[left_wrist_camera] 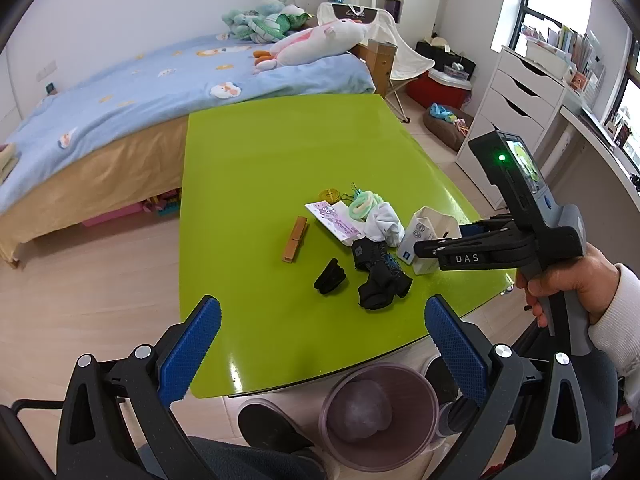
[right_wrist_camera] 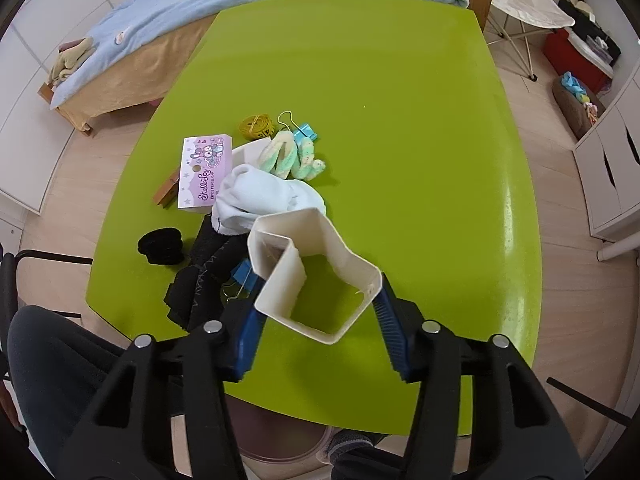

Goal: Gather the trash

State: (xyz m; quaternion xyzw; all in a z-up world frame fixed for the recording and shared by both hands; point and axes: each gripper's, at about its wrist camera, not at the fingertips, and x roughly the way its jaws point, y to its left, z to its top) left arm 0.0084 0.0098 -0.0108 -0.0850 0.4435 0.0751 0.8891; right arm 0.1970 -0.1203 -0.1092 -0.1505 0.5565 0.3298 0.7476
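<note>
My right gripper (right_wrist_camera: 318, 320) is shut on an empty white carton box (right_wrist_camera: 316, 276), squeezing it out of shape just above the green table (right_wrist_camera: 400, 140); the box also shows in the left wrist view (left_wrist_camera: 430, 236). My left gripper (left_wrist_camera: 322, 350) is open and empty over the table's near edge. On the table lie a purple card pack (right_wrist_camera: 204, 172), a white sock (right_wrist_camera: 264, 200), a black sock (right_wrist_camera: 204, 280), a black clip (left_wrist_camera: 330, 276), a wooden clothespin (left_wrist_camera: 295, 239), a pastel scrunchie (right_wrist_camera: 290, 156) and a yellow tape roll (right_wrist_camera: 256, 125). A translucent bin (left_wrist_camera: 378, 412) stands on the floor below the table edge.
A bed (left_wrist_camera: 140, 92) with plush toys runs along the table's far left side. A white drawer unit (left_wrist_camera: 516, 96) and a red cooler (left_wrist_camera: 436, 84) stand at the right. A folding chair (left_wrist_camera: 404, 56) is behind the table. My knees are beside the bin.
</note>
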